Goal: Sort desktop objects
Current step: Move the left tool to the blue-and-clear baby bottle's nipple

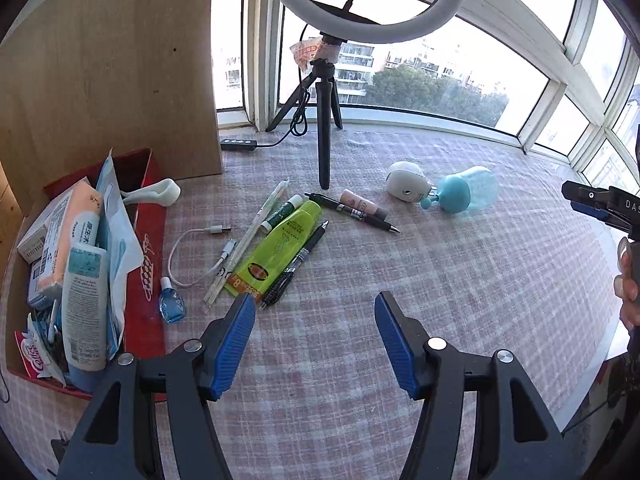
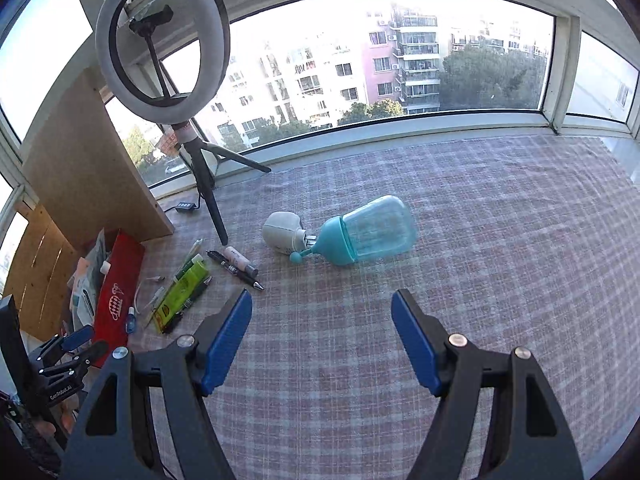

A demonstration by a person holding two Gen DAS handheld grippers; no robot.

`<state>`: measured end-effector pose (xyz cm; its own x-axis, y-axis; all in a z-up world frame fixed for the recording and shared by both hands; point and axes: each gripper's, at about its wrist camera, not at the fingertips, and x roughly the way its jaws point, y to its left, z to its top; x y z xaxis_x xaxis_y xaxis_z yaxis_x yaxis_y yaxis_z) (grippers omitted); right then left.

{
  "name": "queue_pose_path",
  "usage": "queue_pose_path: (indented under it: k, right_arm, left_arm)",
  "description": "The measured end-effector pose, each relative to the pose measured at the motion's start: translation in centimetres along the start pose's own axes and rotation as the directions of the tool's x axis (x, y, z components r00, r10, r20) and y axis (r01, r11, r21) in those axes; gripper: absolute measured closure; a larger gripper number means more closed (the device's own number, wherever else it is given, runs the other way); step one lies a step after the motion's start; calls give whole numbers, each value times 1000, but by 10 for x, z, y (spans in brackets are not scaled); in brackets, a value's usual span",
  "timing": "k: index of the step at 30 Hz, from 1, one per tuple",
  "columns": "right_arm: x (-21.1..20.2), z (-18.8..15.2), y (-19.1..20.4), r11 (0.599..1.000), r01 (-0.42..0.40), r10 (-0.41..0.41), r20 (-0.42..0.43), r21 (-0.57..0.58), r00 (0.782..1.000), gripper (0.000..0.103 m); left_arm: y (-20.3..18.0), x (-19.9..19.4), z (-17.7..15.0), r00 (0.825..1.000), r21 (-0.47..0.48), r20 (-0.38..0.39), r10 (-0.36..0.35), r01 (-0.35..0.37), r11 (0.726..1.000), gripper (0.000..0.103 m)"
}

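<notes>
Hovering over the checked woven cloth [image 1: 460, 264], both your grippers gape with nothing between the ribbed blue pads.
Left gripper [image 1: 315, 312] faces the glossy green tube [image 1: 280, 248]; right gripper [image 2: 322, 310] faces the translucent teal bottle [image 2: 372, 230].

"Coffee" on sachet [image 1: 32, 354], "GenRobot.AI" on left claw [image 2: 76, 346]

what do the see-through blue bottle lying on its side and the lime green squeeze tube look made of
See-through blue bottle: probably clear tinted plastic, glossy; the checked cloth shows through it, though glass can't be excluded. Lime green squeeze tube: likely soft plastic, shiny, with a flat crimped end.
</notes>
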<state>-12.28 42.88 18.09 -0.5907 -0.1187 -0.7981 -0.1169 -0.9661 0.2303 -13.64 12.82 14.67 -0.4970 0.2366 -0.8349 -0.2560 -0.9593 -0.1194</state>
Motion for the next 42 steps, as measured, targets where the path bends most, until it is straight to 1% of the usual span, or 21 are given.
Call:
queue_pose_path:
  k: [3, 6, 13, 16, 17, 20, 22, 28, 32, 36, 42]
  right_arm:
    - [13, 6, -16, 999, 22, -23, -30, -25, 999, 32]
    - [24, 11, -27, 998, 45, -47, -52, -46, 998, 32]
    - [50, 17, -55, 997, 81, -82, -69, -9, 994, 32]
    - [63, 19, -69, 996, 84, -81, -77, 37, 994, 32]
    - [66, 20, -74, 995, 87, -83, -78, 50, 994, 32]
    - [78, 25, -87, 992, 85, -78, -79, 93, 994, 32]
    - [85, 30, -94, 990, 74, -65, -77, 119, 995, 32]
    - [111, 49, -102, 990, 64, -56, -71, 122, 996, 32]
    - [130, 63, -107, 991, 52, -42, -81, 125, 996, 32]
    - [148, 72, -110, 992, 42, -30, -102, 115, 994, 32]
    - [161, 81, -115, 991, 2, 13, -111, 132, 994, 32]
  left_arm:
    - [-17, 14, 11, 1000, 54, -19, -14, 15, 998, 44]
    - [-29, 26, 20, 999, 87, -37, -29, 32, 996, 44]
    - [-54, 59, 34, 995, 149, -80, -56, 68, 987, 45]
    - [-75, 78, 39, 992, 208, -104, -72, 93, 974, 52]
    - [-82, 86, 41, 990, 225, -115, -82, 107, 969, 53]
    - [-102, 109, 50, 981, 249, -149, -121, 156, 956, 55]
    - [-115, 125, 56, 977, 269, -166, -130, 172, 948, 58]
    - [-139, 168, 72, 968, 328, -209, -137, 202, 923, 64]
    - [-141, 191, 82, 963, 327, -228, -145, 216, 920, 64]
    - [-142, 211, 89, 956, 316, -248, -155, 231, 920, 67]
    - [-150, 225, 94, 955, 332, -250, -157, 237, 913, 67]
